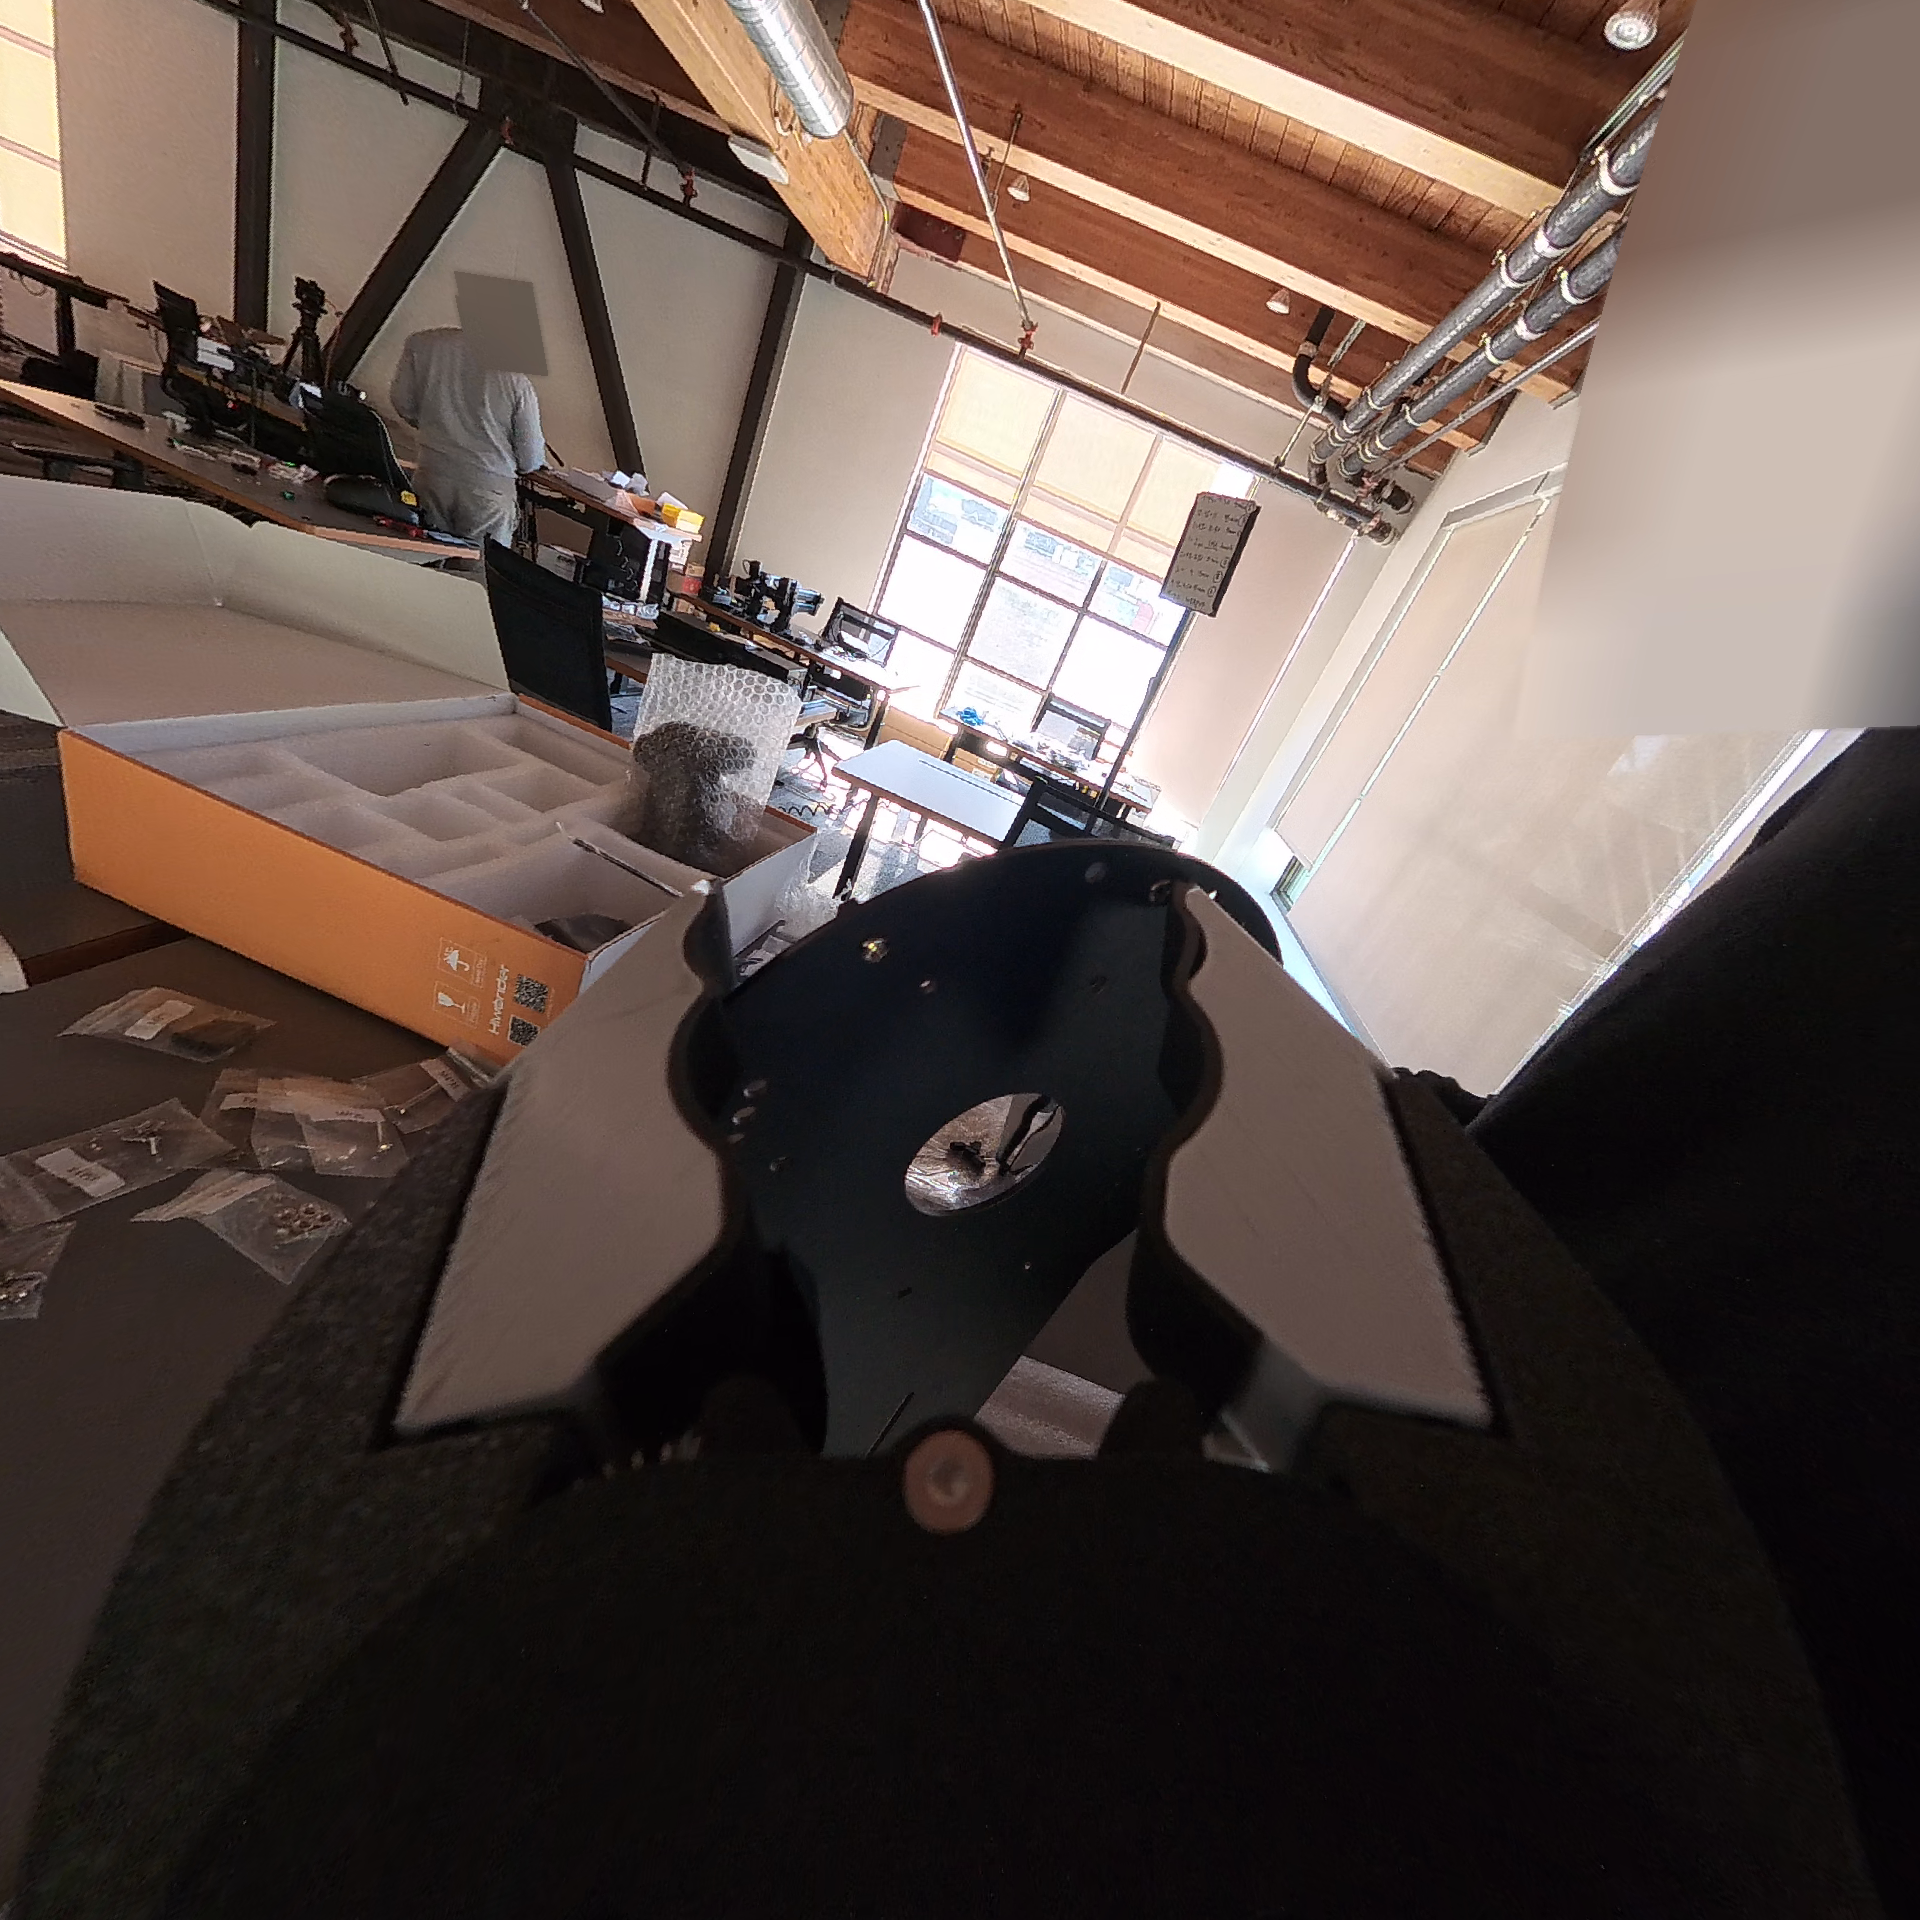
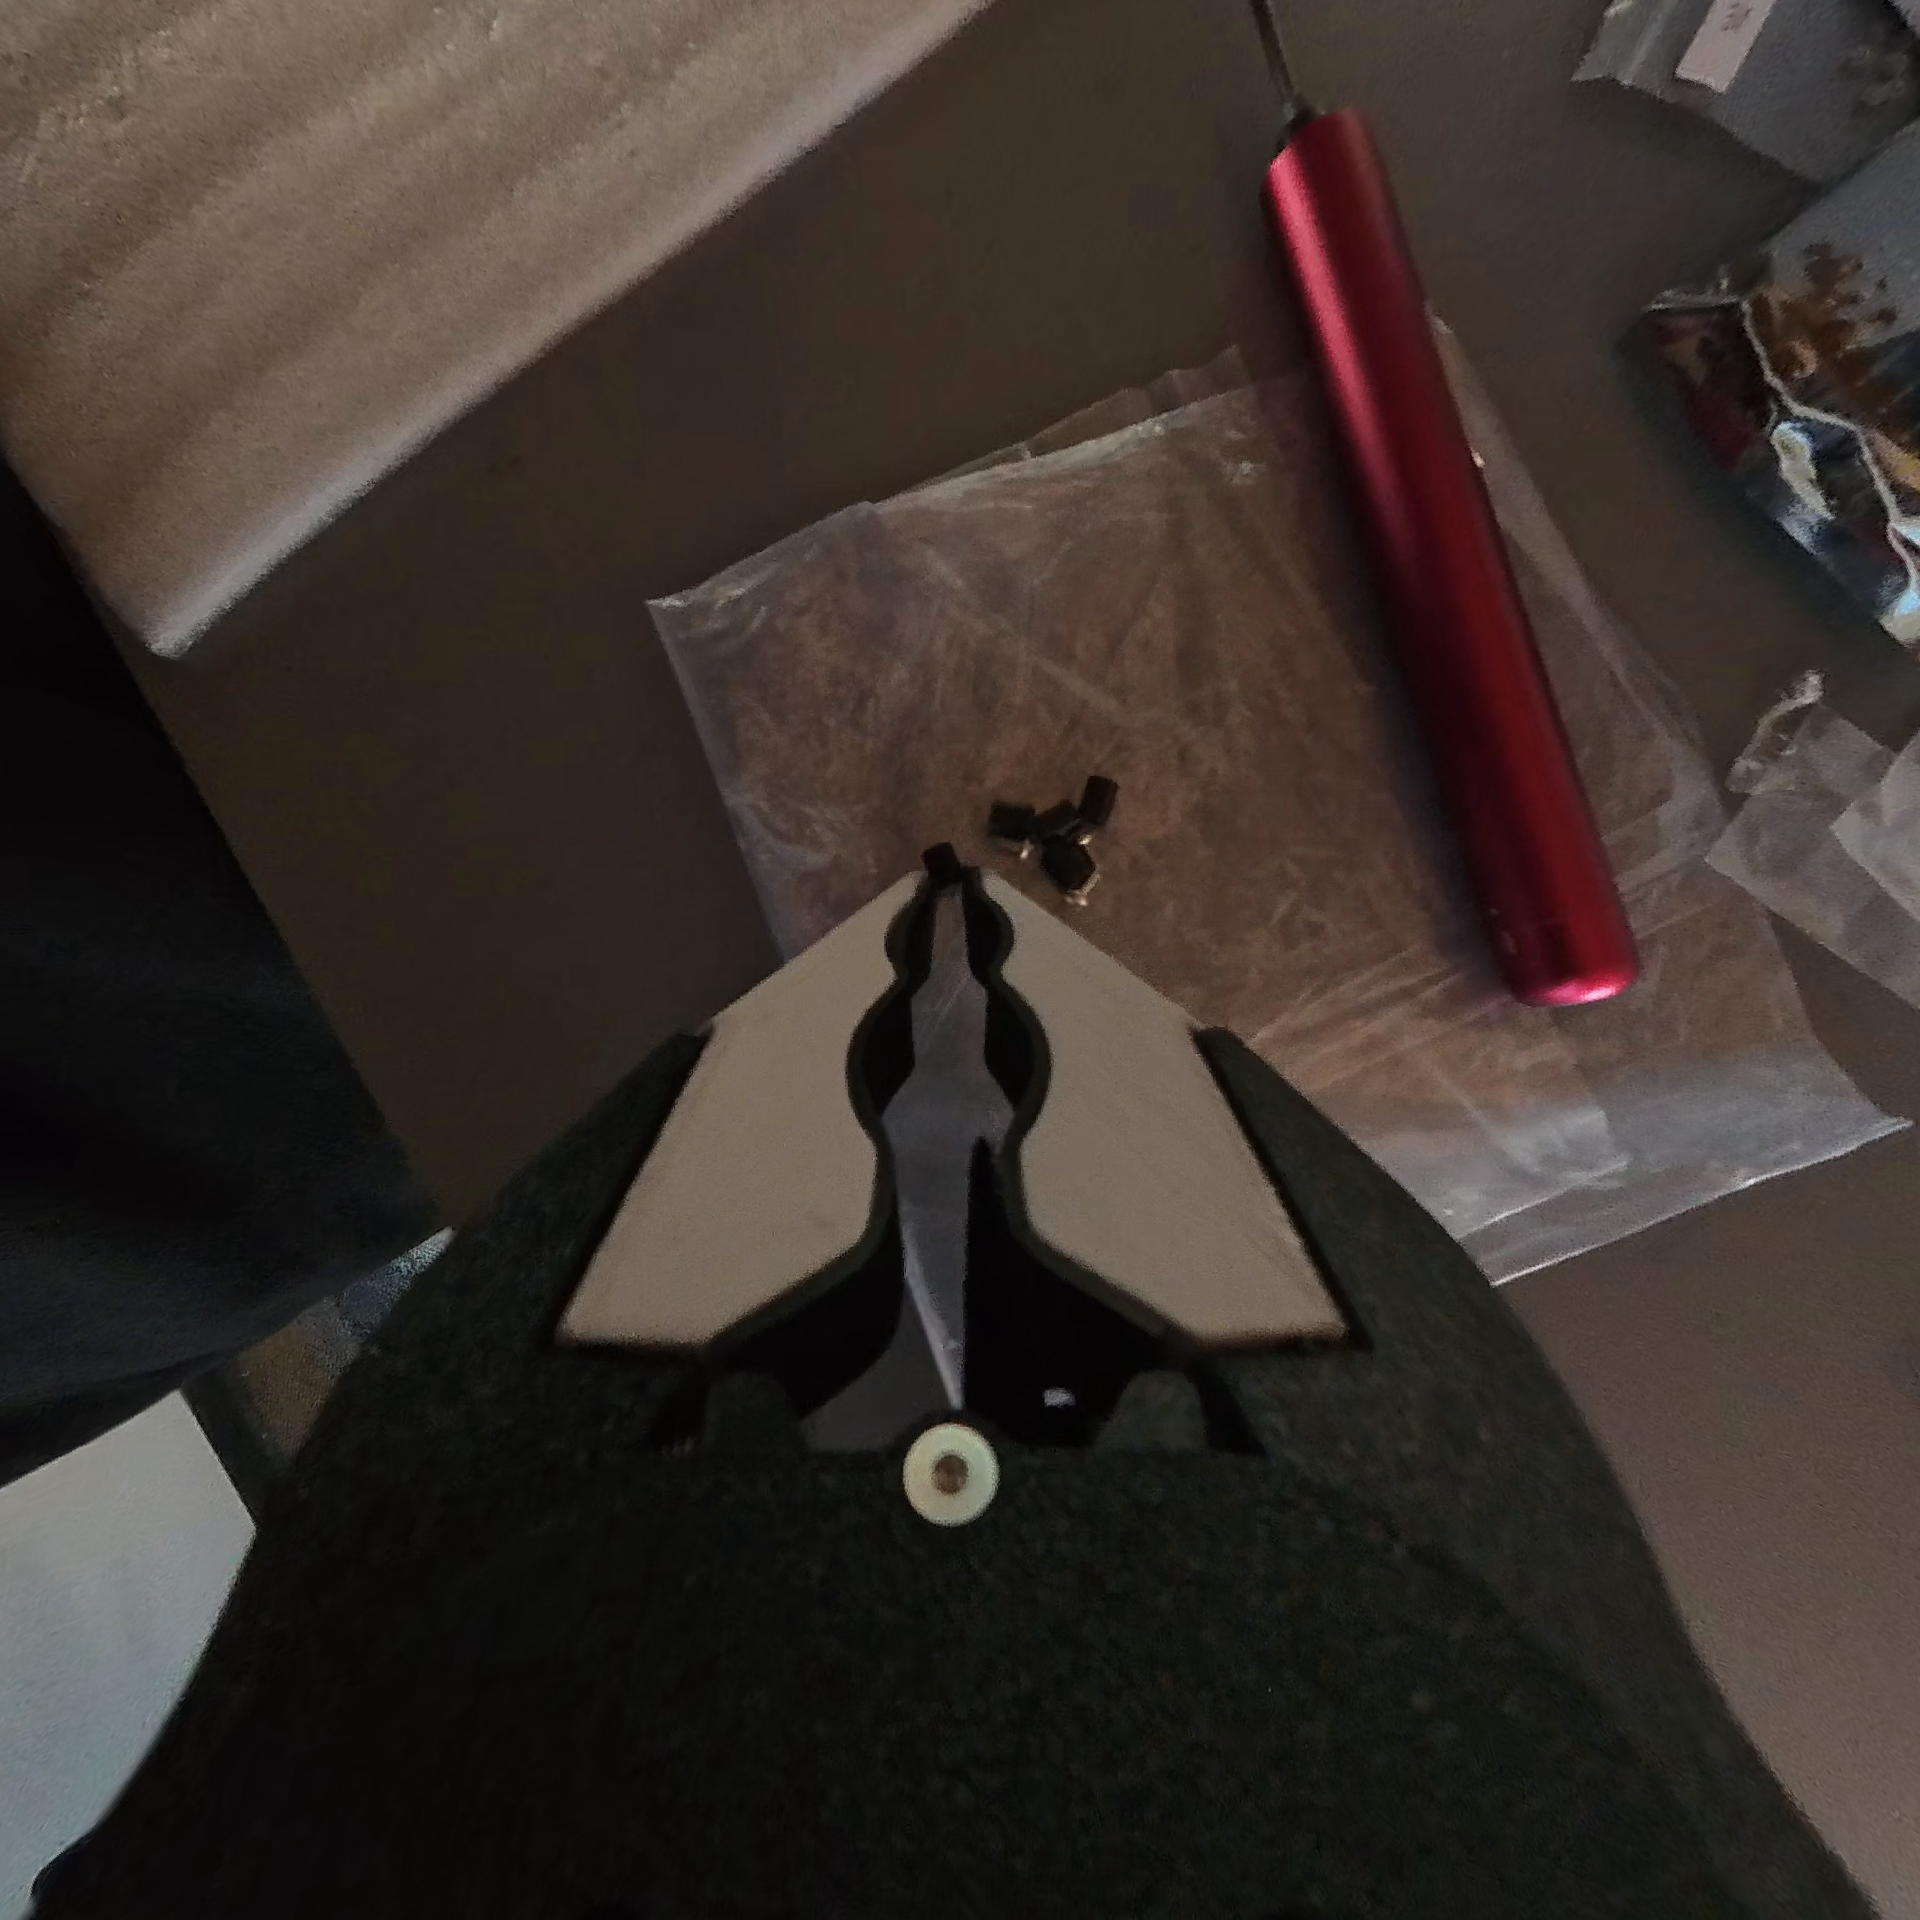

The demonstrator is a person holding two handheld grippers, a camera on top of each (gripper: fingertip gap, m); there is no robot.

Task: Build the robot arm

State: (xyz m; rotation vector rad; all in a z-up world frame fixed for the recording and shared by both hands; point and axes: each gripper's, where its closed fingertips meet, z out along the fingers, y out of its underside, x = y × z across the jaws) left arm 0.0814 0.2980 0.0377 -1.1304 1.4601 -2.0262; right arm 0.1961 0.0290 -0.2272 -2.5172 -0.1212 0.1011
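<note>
1. The left gripper (image 1: 940, 914) grips a flat plate (image 1: 935, 1049) between its fingers, raised above the table (image 1: 156, 1351).
2. Left of it, small bags (image 1: 156, 1143) lie on the table before an open box (image 1: 343, 831).
3. The right gripper (image 2: 948, 878) pinches one screw (image 2: 940, 858) over a plastic bag (image 2: 1195, 831).
4. More screws (image 2: 1055, 826) lie just right of it on that bag, with a screwdriver (image 2: 1444, 571) farther right.
</note>
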